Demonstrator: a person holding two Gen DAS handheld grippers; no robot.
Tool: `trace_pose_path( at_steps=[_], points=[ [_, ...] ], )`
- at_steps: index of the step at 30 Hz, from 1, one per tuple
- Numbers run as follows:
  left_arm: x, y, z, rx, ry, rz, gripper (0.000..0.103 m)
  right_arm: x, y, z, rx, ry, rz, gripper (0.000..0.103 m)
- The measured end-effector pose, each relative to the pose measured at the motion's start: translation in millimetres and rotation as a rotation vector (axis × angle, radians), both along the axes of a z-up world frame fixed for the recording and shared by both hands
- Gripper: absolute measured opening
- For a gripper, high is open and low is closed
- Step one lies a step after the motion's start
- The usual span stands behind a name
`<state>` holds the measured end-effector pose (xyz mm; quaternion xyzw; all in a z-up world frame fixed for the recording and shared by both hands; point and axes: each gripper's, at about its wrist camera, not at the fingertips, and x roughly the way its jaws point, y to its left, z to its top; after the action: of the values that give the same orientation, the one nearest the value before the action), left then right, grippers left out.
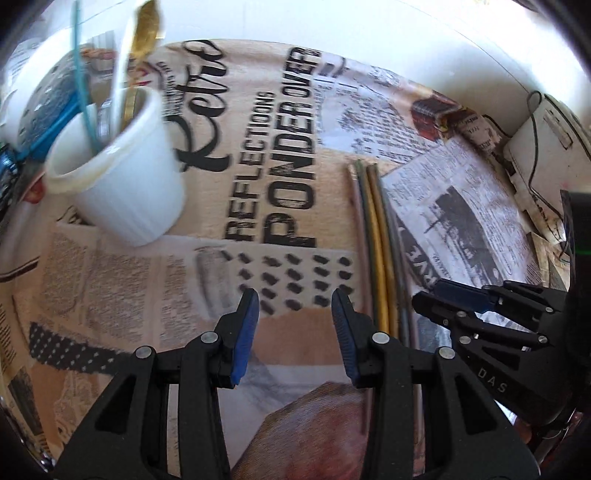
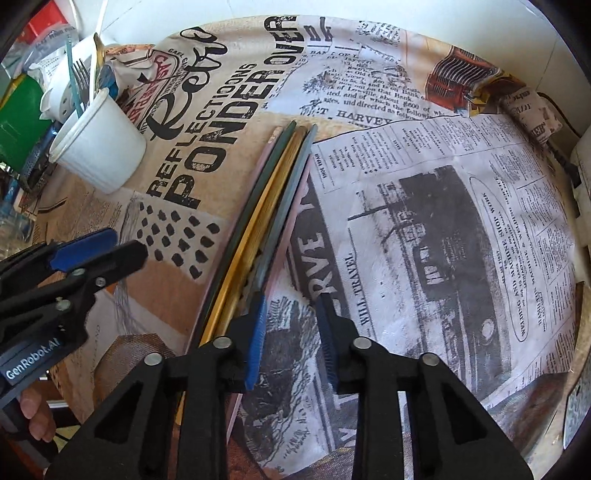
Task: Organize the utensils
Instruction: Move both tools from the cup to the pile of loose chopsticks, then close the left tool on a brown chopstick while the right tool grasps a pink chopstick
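Note:
A white cup [image 1: 122,173] stands at the left on a newspaper-print cloth [image 1: 236,206], holding a gold spoon [image 1: 146,29], a teal stick and other utensils. The cup also shows in the right wrist view [image 2: 99,147] with a fork [image 2: 82,75] in it. Several long thin sticks [image 1: 376,240], pink, green, gold and grey, lie side by side on the cloth; they also show in the right wrist view [image 2: 266,218]. My left gripper [image 1: 295,306] is open and empty, just left of the sticks. My right gripper [image 2: 291,314] is open and empty, its left finger beside the sticks' near ends.
A white device with black cables [image 1: 539,147] lies at the right edge. A green box [image 2: 18,122] and clutter stand behind the cup. The cloth [image 2: 424,229] is bunched at the far right corner. The left gripper shows in the right wrist view [image 2: 103,251].

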<state>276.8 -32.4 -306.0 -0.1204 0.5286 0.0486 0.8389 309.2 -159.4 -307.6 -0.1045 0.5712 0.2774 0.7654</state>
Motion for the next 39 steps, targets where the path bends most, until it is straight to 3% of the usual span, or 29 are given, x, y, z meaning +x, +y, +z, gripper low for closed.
trace_pose_path(
  at_steps=[1,4,9,11,13,15,24,26,28,29,34,39],
  points=[
    [4,-3,-2,-0.006,0.003,-0.013,0.040,1,-2,-1,-0.020,-0.005,-0.003,0.004],
    [13,-11,-6,-0.030,0.012,-0.042,0.040,11,-8,0,-0.024,0.014,-0.013,0.002],
    [27,-24,-15,-0.030,0.028,-0.086,0.040,8,-22,9,0.038,0.062,-0.030,0.007],
    [32,-27,-19,-0.014,0.038,-0.099,0.032,0,-22,11,0.059,0.082,-0.025,0.009],
    [35,-28,-21,0.000,0.034,-0.107,0.029,-7,-23,12,0.078,0.101,-0.017,0.021],
    [37,-28,-23,0.007,0.030,-0.107,0.027,-14,-24,12,0.083,0.104,-0.001,0.025],
    [38,-18,-23,-0.046,0.032,-0.105,0.008,-36,-10,3,0.009,0.033,0.052,0.024],
    [35,-16,-23,-0.059,0.039,-0.107,0.006,-34,-12,3,0.003,0.028,0.044,0.021],
    [29,-14,-25,-0.085,0.058,-0.106,0.004,-31,-13,3,-0.026,0.004,0.036,0.004],
    [26,-12,-24,-0.089,0.058,-0.103,0.004,-29,-15,3,-0.038,0.002,0.033,0.003],
    [11,-14,-24,-0.072,0.085,-0.127,0.004,-18,-35,6,0.049,0.116,-0.024,0.011],
    [-4,-12,-24,-0.072,0.105,-0.152,0.004,-31,-34,13,0.096,0.136,-0.030,0.021]
  ],
)
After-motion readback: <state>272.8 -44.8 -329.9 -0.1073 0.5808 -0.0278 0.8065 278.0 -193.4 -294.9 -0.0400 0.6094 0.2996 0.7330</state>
